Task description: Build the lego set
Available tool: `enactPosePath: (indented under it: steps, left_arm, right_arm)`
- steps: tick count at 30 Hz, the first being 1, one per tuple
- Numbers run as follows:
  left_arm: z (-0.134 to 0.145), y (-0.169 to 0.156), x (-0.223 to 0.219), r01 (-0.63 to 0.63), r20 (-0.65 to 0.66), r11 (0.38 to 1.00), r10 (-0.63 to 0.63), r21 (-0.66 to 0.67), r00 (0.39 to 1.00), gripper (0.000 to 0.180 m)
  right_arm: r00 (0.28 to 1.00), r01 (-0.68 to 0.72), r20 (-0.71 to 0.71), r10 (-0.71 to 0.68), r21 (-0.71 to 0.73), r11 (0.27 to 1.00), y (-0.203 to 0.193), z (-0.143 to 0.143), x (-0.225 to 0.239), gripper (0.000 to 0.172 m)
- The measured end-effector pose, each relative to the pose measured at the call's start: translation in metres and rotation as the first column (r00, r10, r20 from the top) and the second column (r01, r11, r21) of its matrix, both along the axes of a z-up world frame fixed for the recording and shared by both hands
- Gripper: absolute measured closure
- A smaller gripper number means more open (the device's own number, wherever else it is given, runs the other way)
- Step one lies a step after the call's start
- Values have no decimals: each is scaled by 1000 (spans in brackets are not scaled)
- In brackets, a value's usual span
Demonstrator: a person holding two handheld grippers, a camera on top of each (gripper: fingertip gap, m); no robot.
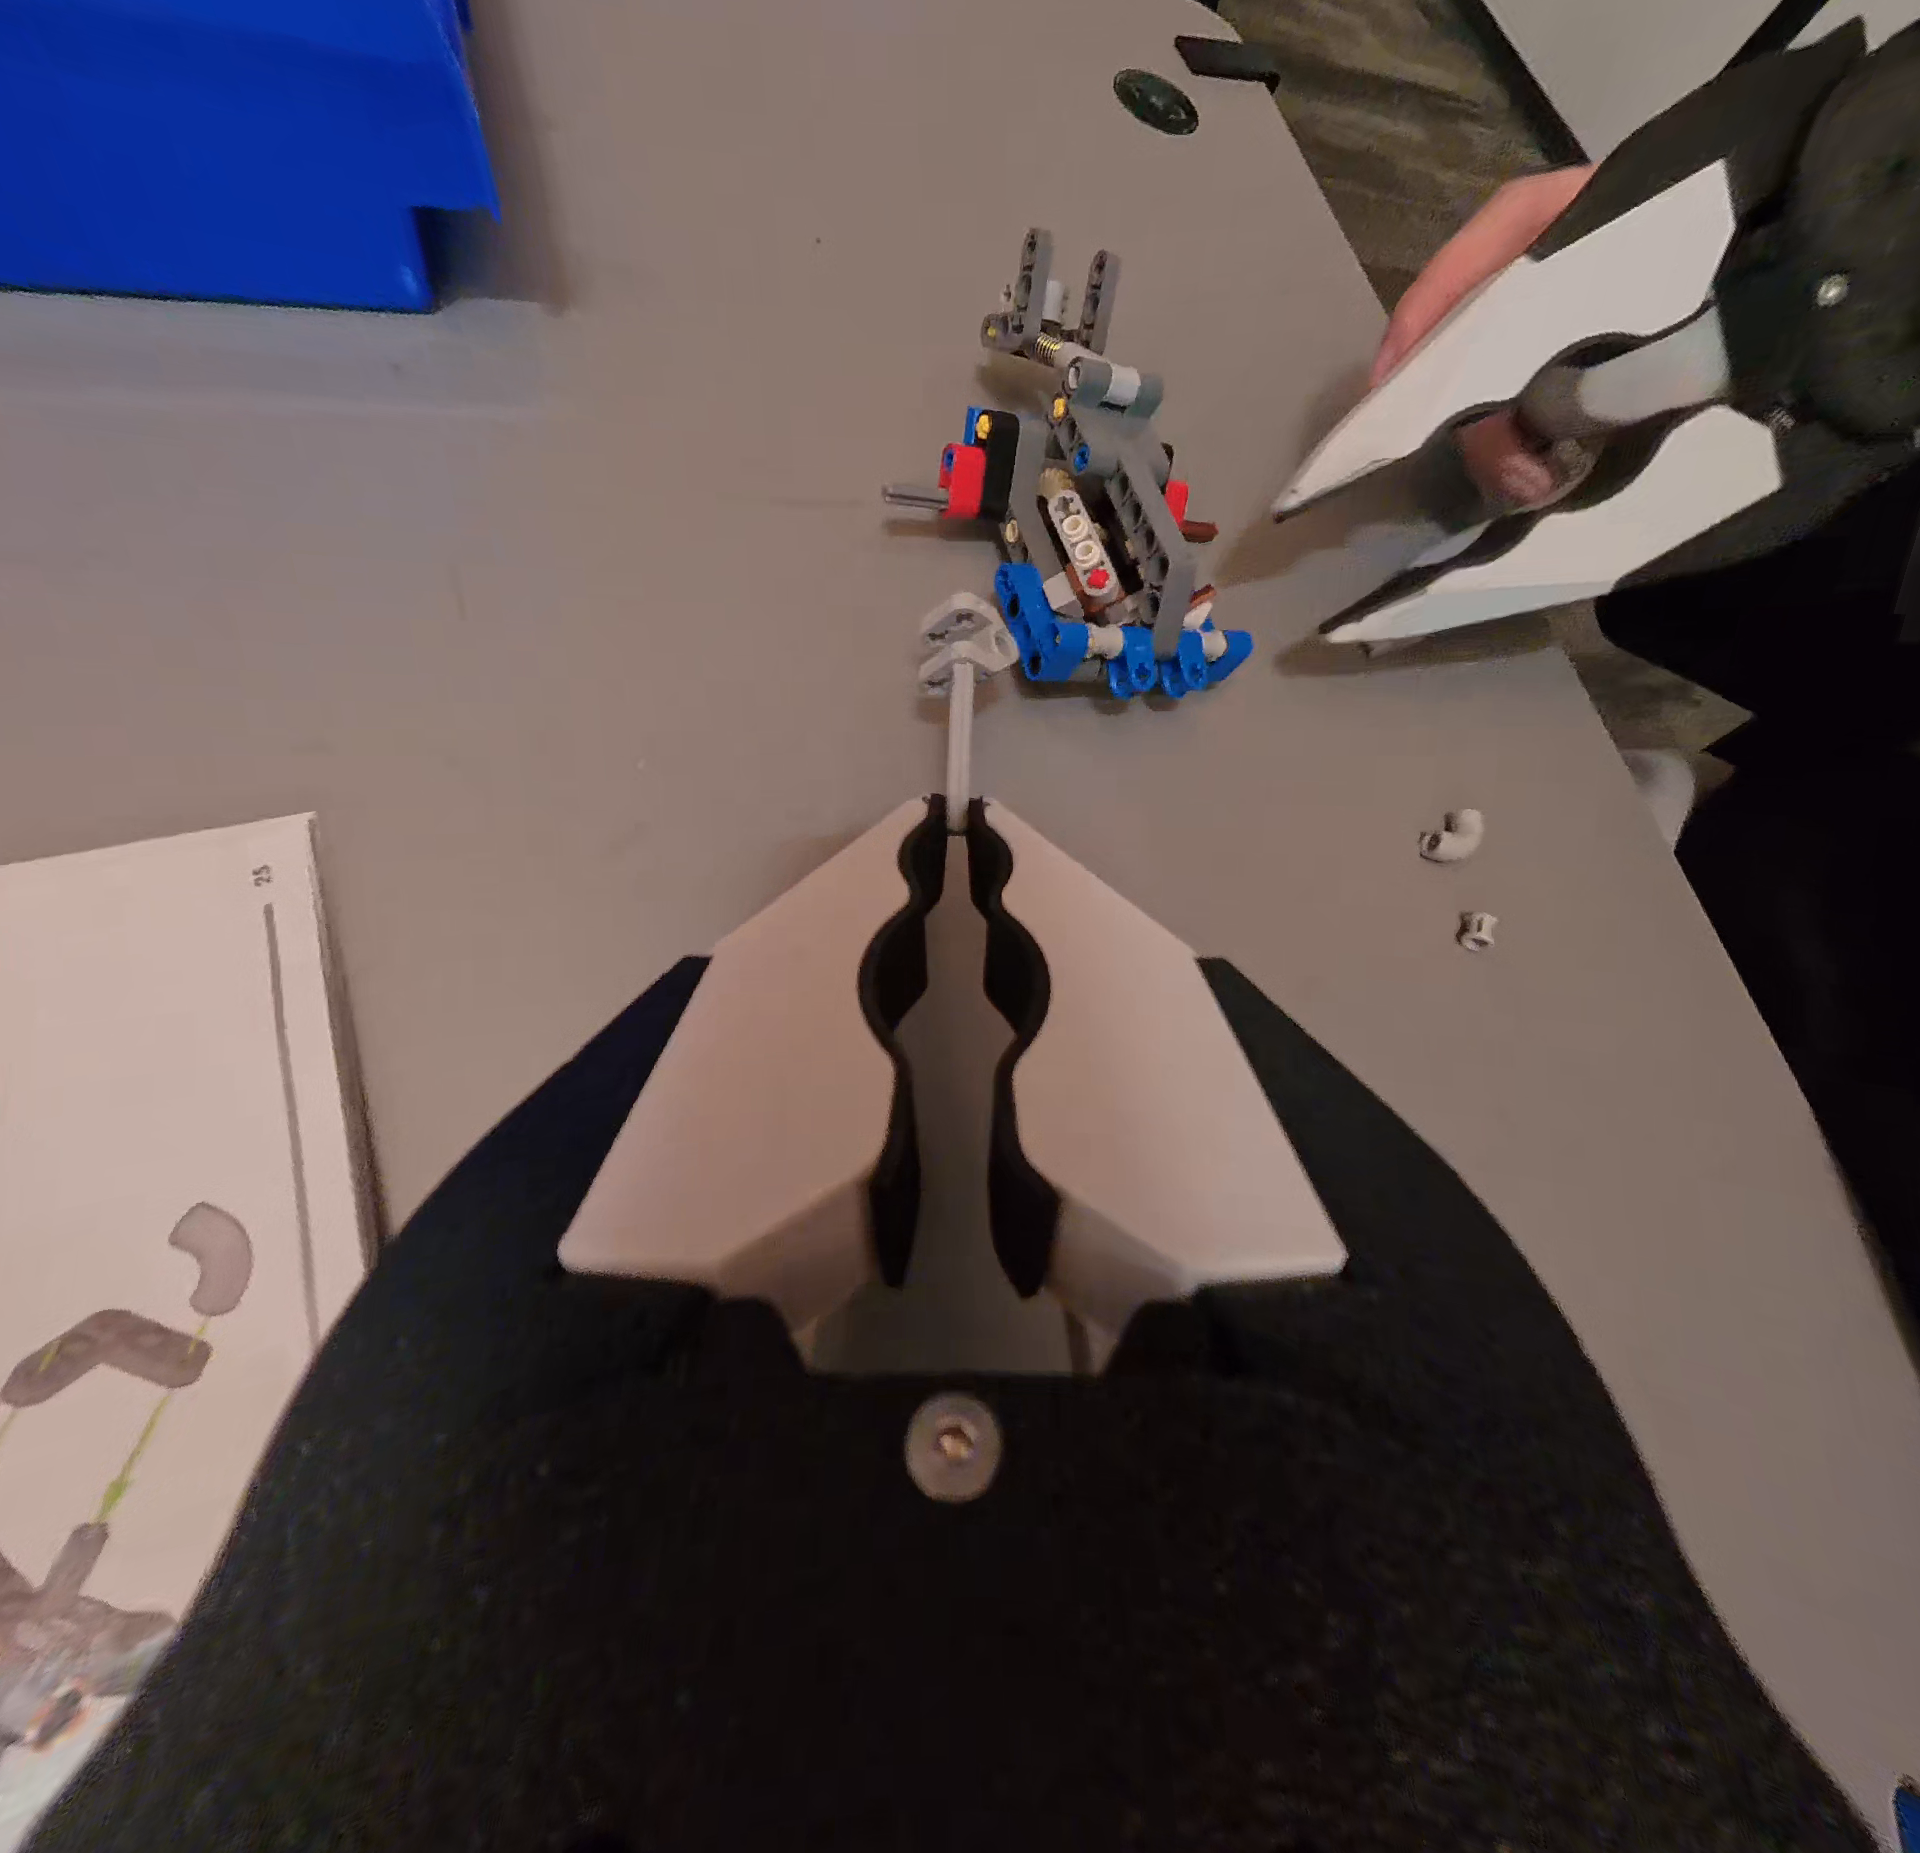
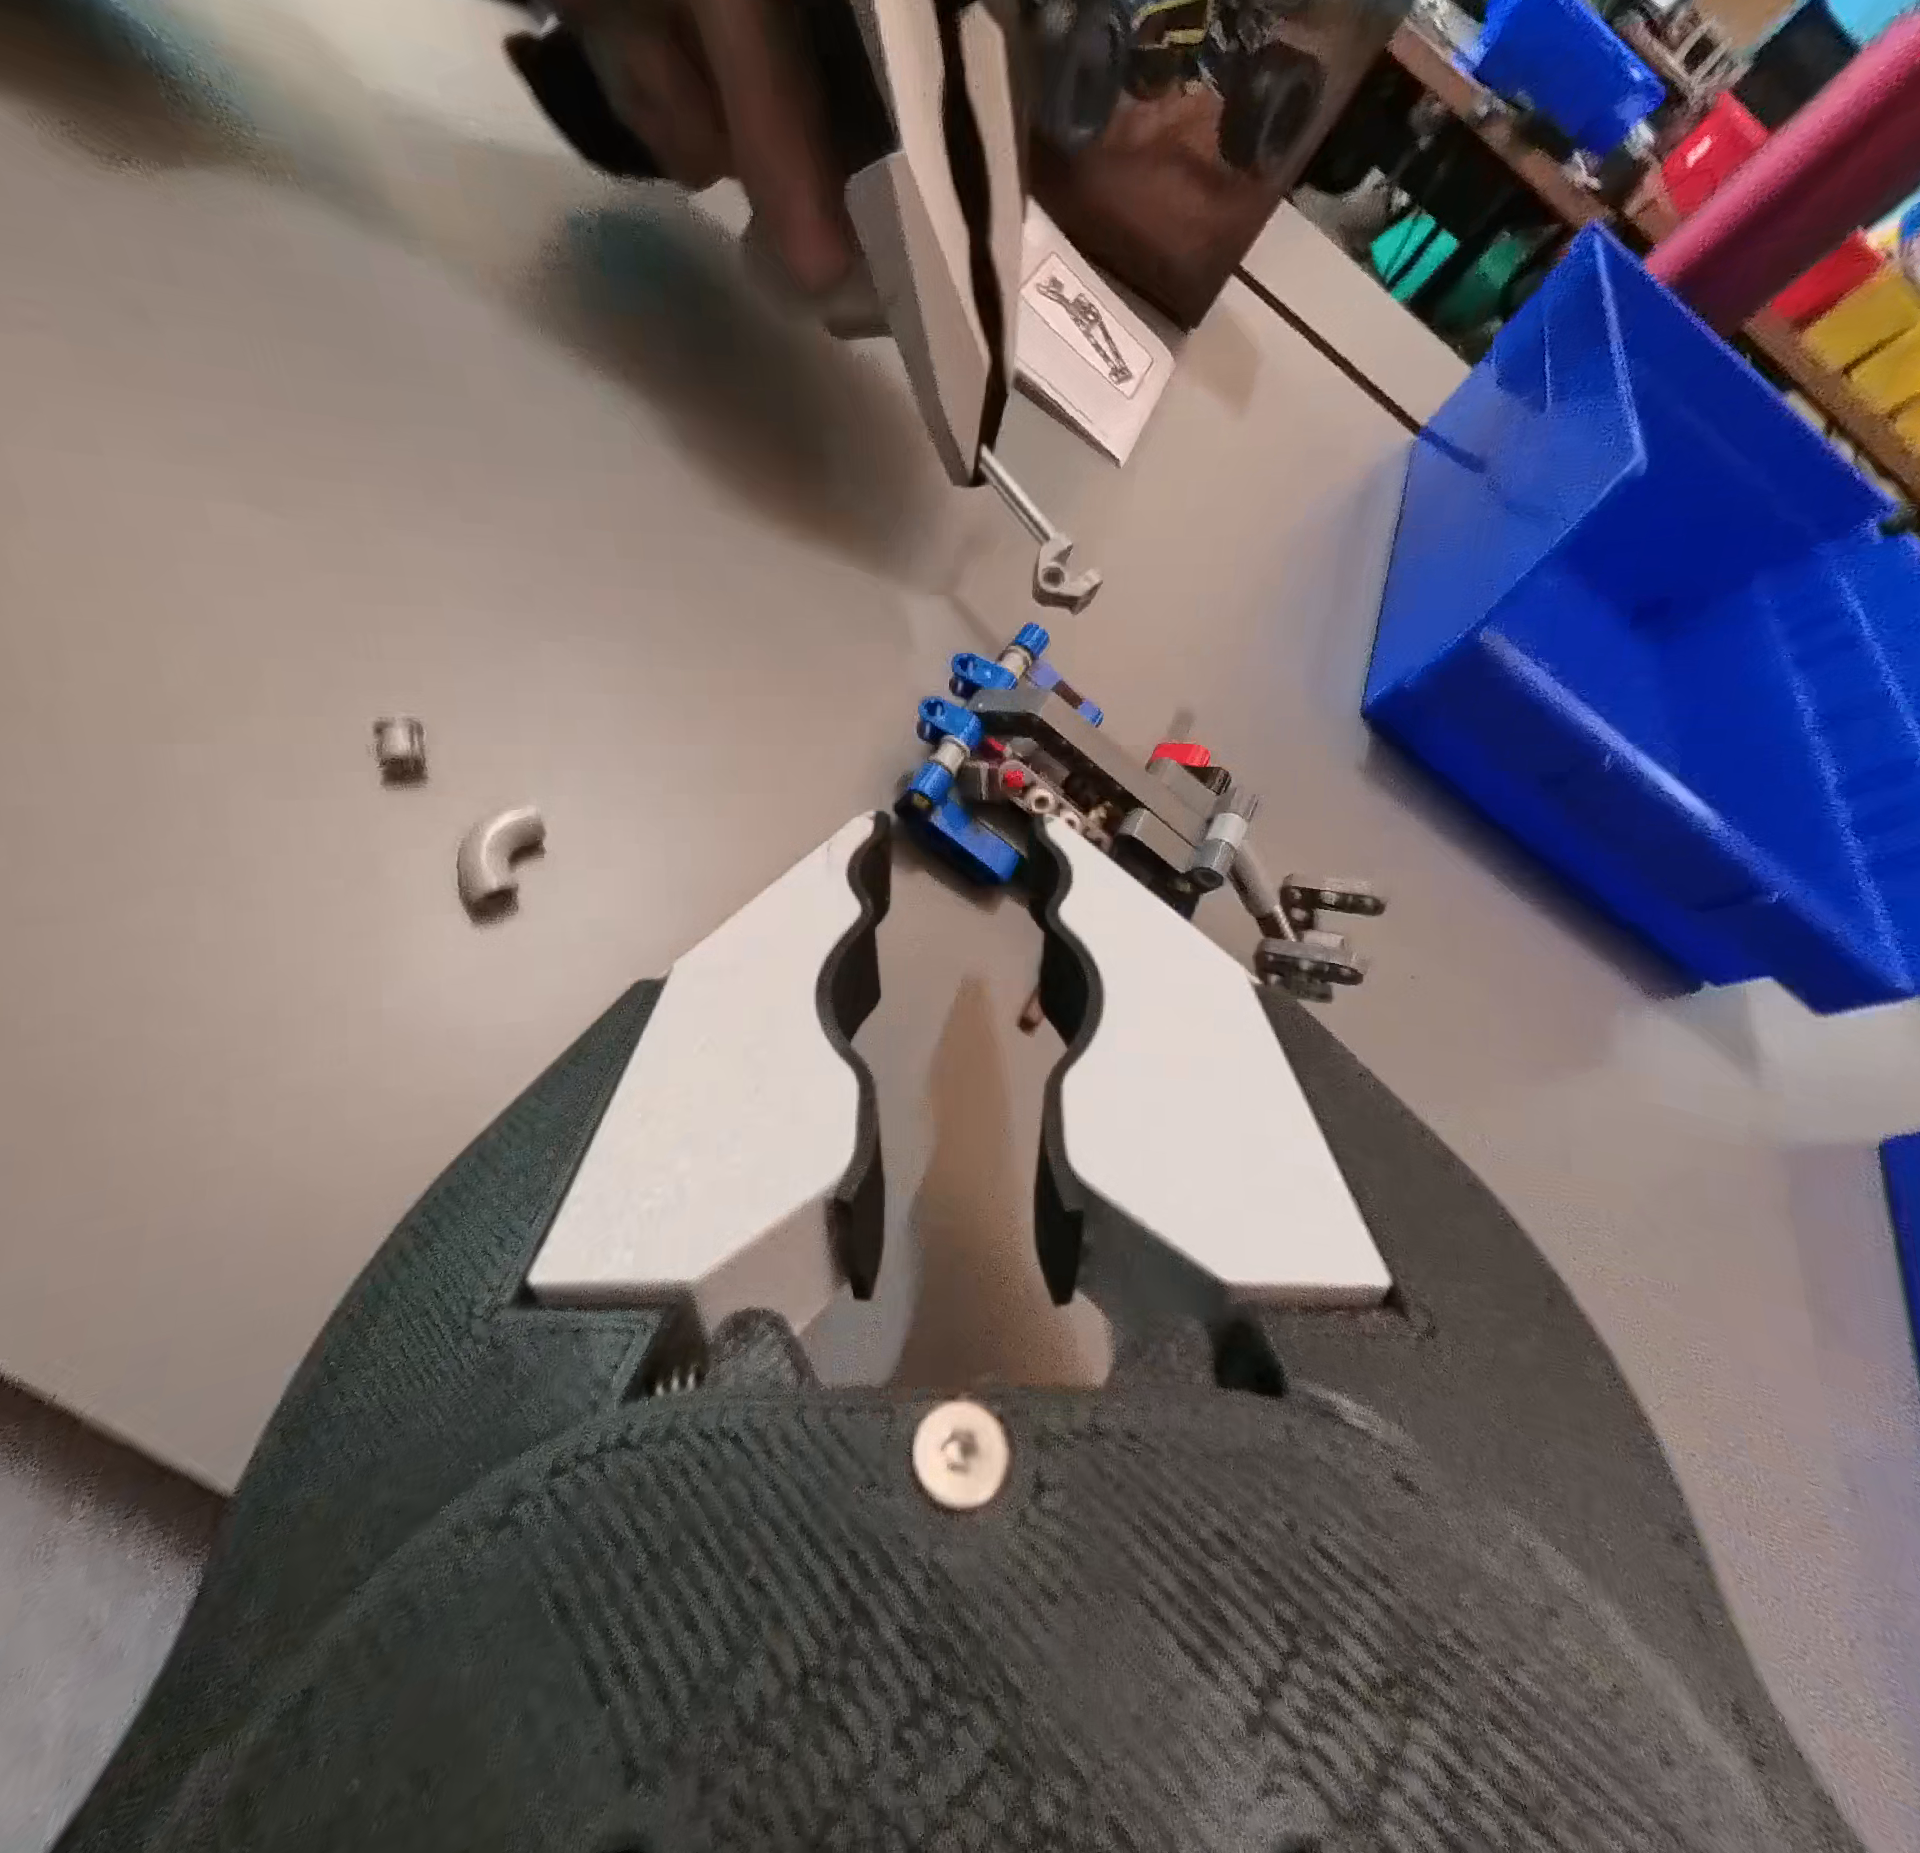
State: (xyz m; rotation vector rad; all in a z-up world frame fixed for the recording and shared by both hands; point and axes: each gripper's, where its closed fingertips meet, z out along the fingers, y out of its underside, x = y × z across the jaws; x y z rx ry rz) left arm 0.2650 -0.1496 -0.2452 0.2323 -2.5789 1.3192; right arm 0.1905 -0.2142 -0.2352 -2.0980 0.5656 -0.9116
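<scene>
left tongs (image 1: 954, 811) pinch grey axle (image 1: 959, 738); only right view shows shelves (image 2: 1714, 141).

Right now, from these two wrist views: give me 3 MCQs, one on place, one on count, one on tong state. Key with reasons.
1. Where does the blue bin sit relative to the brick assembly in the left wrist view?
A. Far left
B. Right of it
C. On top of it

2. How many small loose light grey pieces lie apart from the assembly on the table?
A. None
B. Two
C. Five

3. What are the left tongs doing?
A. Wide open over the booklet
B. Shut on a blue beam
C. Shut on a thin grey axle

Key: 1 A, the bin fills the upper left corner. 2 B, a curved elbow piece and a short bush lie alone. 3 C, the fingertips pinch the axle, which carries a light grey connector at its far end.
</scene>
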Motion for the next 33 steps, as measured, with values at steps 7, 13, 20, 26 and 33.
enactPosePath:
  steps: [7, 13, 20, 26, 33]
  left_arm:
    - [4, 3, -3, 14, 85, 1000, -15, 18, 996, 180]
    - [25, 8, -13, 181, 185, 983, -183, 31, 966, 180]
    - [24, 3, -40, 398, -36, 916, -397, 47, 917, 180]
    - [26, -13, -47, 475, -149, 878, -462, 64, 874, 180]
    - [19, -36, -50, 525, -242, 848, -496, 69, 834, 180]
  right_arm:
    - [992, 118, -43, -120, -38, 992, 3, -10, 18, 143]
    - [988, 154, -19, -154, 13, 988, 19, 0, 18, 142]
    - [969, 245, 16, -246, -173, 954, -4, -17, 26, 143]
    - [969, 230, -48, -244, -195, 953, -33, -22, 17, 145]
    - [984, 149, -87, -155, -68, 986, -37, -6, 9, 146]
